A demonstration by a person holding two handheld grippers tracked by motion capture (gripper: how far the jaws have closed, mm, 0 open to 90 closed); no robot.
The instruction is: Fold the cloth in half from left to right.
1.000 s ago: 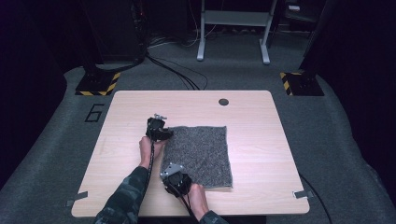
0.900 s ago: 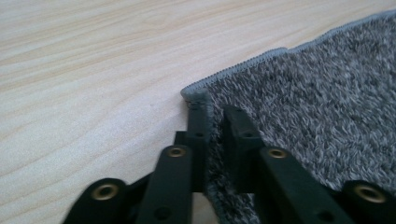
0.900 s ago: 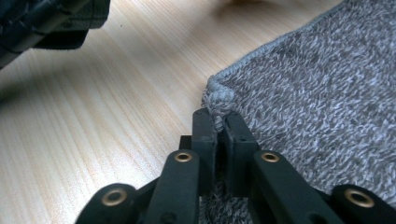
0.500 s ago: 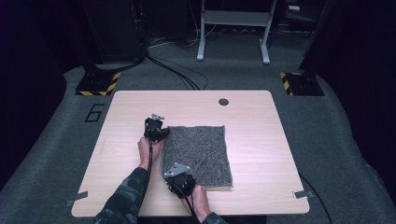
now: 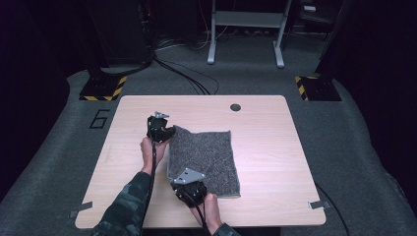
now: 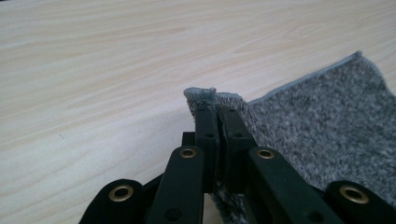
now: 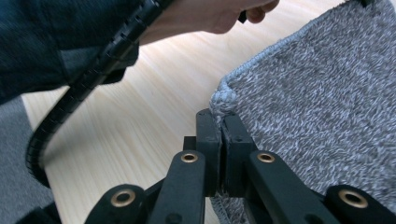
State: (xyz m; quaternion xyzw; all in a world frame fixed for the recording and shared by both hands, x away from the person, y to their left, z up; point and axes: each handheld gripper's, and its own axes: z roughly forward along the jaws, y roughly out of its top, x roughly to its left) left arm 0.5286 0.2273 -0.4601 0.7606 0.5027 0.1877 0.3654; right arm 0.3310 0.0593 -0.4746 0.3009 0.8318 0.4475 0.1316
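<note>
High view first, reading from the left: my left gripper (image 5: 162, 132) sits toward the left side of the worktop (image 5: 275, 147), about midway between its far and near edges, at the far-left corner of the grey cloth (image 5: 206, 157). The left hand (image 5: 150, 150) comes in behind it from the near edge on a camouflage sleeve (image 5: 125, 206). The cloth lies flat across the middle of the worktop, its near edge close to the worktop's near edge. My right gripper (image 5: 189, 187) is at the cloth's near-left corner, with the right hand (image 5: 211, 211) just behind it at the near edge. A small dark round disc (image 5: 235, 107) sits near the far edge, well apart from the cloth.

Left gripper view: I see the jaws pressed together on the cloth (image 6: 322, 116), its corner bunched up (a small curl of hem) just above the tips of the left gripper (image 6: 218, 112).

Right gripper view: the right gripper (image 7: 219, 119) is clenched the same way on the cloth (image 7: 317, 93), the corner puckered at the tips. Farther off, the left hand (image 7: 205, 16) and a black ribbed cable (image 7: 84, 79) cross above the pale wood.
</note>
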